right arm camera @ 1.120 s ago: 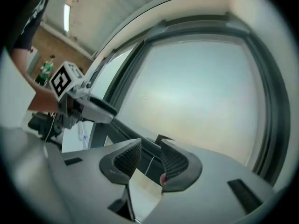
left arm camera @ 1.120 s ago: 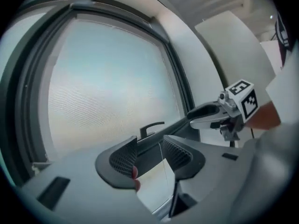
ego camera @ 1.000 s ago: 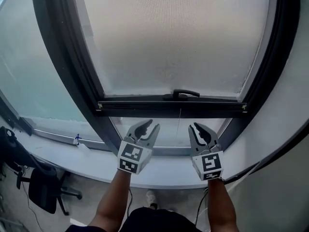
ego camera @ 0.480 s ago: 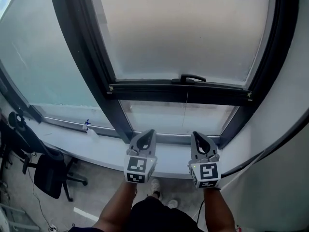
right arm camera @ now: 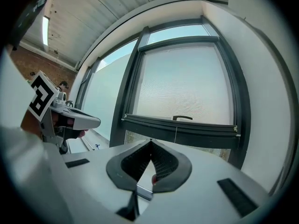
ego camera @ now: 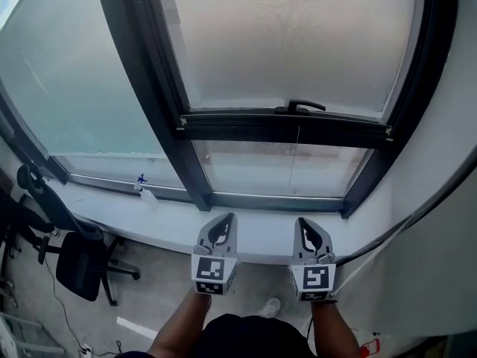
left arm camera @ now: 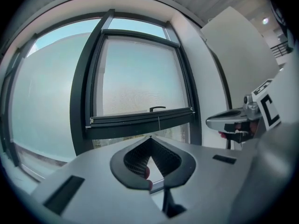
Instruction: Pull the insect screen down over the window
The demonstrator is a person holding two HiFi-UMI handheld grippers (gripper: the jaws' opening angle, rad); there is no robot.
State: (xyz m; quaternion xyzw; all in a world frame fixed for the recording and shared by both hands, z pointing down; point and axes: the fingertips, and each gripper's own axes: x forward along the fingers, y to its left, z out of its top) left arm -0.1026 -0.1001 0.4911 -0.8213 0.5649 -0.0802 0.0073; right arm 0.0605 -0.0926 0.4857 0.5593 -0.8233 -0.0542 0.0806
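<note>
My left gripper (ego camera: 226,222) and right gripper (ego camera: 304,226), jaws closed on nothing, hover at the window sill (ego camera: 261,235), well apart from the insect screen (ego camera: 291,43), whose bottom bar (ego camera: 283,127) stops short of the frame's foot. Left unlatched there, I judge it could spring back up.

Free room — sill (ego camera: 257,233) to screen bar (ego camera: 283,129)

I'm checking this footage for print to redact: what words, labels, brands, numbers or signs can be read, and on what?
No readable text in any view.
On the left gripper and right gripper: their cubes bear black-and-white square markers, patterns only, no letters.
The handle and the bottom bar of the insect screen: no brand shows.
Small red thing at the head view's lower right: too small to read.
</note>
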